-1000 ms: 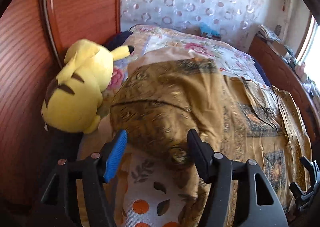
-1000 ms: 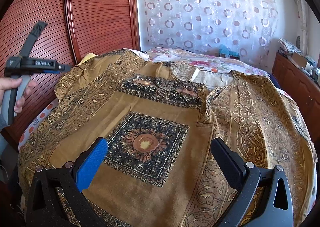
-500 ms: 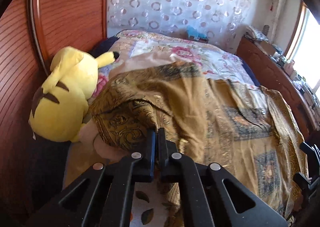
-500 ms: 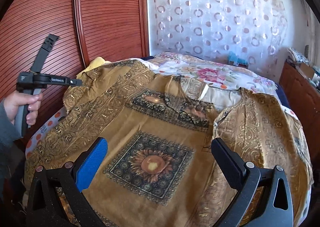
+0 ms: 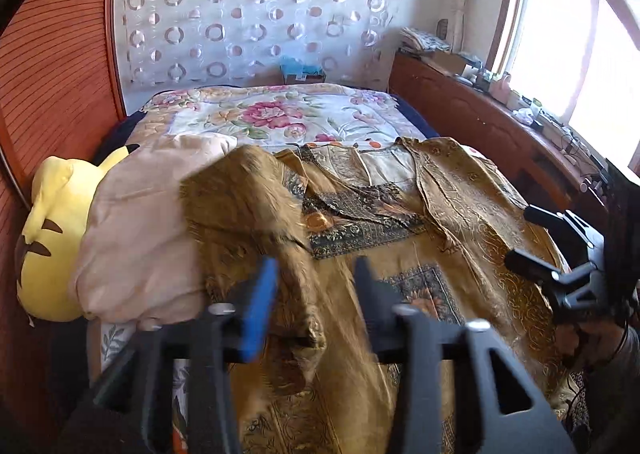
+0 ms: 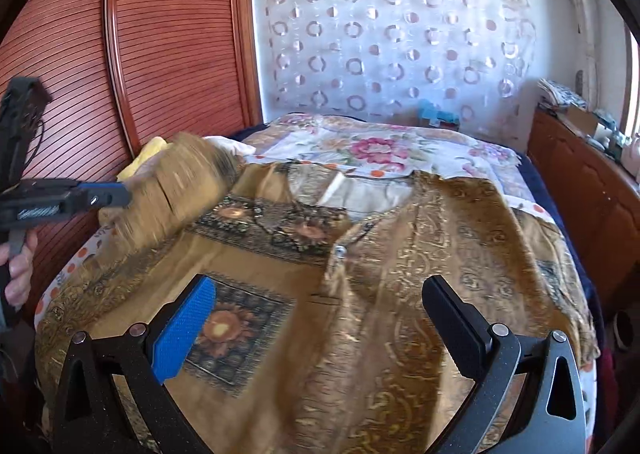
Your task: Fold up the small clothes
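Observation:
A gold-brown patterned tunic lies spread on the bed, neckline toward the far end; it also shows in the left wrist view. Its left sleeve is lifted and folded inward over the body, blurred by motion. My left gripper has its jaws apart, with the sleeve cloth hanging loose between them; it shows at the left of the right wrist view. My right gripper is open and empty, held above the tunic's lower front. It appears at the right of the left wrist view.
A yellow plush toy and a pale pink pillow lie at the bed's left edge beside the red slatted wardrobe. A floral quilt covers the far bed. A wooden cabinet runs along the right.
My left gripper shut on the sleeve half a second ago, carried it up and inward over the tunic, and now has its jaws apart. My right gripper stayed open and drew back a little.

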A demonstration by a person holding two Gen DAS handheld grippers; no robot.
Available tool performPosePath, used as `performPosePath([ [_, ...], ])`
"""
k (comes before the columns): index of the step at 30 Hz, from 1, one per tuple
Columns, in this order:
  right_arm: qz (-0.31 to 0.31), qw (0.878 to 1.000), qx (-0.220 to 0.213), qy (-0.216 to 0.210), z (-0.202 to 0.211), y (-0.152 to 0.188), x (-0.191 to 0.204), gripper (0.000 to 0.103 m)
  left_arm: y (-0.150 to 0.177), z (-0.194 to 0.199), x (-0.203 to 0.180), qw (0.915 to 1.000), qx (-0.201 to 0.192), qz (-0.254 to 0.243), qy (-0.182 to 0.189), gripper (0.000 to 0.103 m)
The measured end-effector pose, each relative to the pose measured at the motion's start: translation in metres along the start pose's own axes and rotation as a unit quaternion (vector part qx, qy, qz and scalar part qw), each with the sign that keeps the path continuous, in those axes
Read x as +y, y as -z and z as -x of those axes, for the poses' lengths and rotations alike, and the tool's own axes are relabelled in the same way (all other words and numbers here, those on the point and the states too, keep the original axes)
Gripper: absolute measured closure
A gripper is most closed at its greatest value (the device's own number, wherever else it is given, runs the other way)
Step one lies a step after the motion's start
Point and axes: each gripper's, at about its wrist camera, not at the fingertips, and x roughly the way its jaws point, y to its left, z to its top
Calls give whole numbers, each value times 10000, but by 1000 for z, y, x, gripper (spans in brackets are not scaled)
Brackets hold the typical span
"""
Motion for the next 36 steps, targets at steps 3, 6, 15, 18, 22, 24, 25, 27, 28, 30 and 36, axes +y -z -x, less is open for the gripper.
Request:
performPosePath([
  [3,-12,10000,10,-2,0,-2,-4,0,17,9,8,9998,-41,5,-181,31],
  [6,7,9999,21,-105,-3,-5,1,0,33,6,24,9992,127,-20,-380,27],
  [15,498,9954,179,-802,-41,-31,42,2,81,-17,58,9951,650,173,-724,27],
  [18,593,9914,315,-1125,-65,-46,60,7,86,-17,64,9959,577,180,-676,26],
  [22,729,9850,492,-1484,-98,-68,86,18,84,-19,62,9965,482,126,-668,26],
  [24,800,9814,616,-1633,-116,-76,101,23,85,-19,63,9969,454,106,-638,25],
  [25,836,9801,690,-1665,-127,-80,107,28,85,-19,65,9972,427,148,-596,25],
  [27,898,9764,881,-1758,-146,-84,120,32,85,-17,67,9976,380,235,-535,25],
  [28,930,9744,965,-1808,-153,-86,125,33,86,-16,68,9978,354,278,-495,25],
  [30,960,9708,1106,-1898,-165,-88,134,35,87,-15,70,9980,318,332,-424,25],
  [36,1051,9639,1501,-1930,-196,-93,156,53,87,-15,66,9982,293,341,-405,25],
])
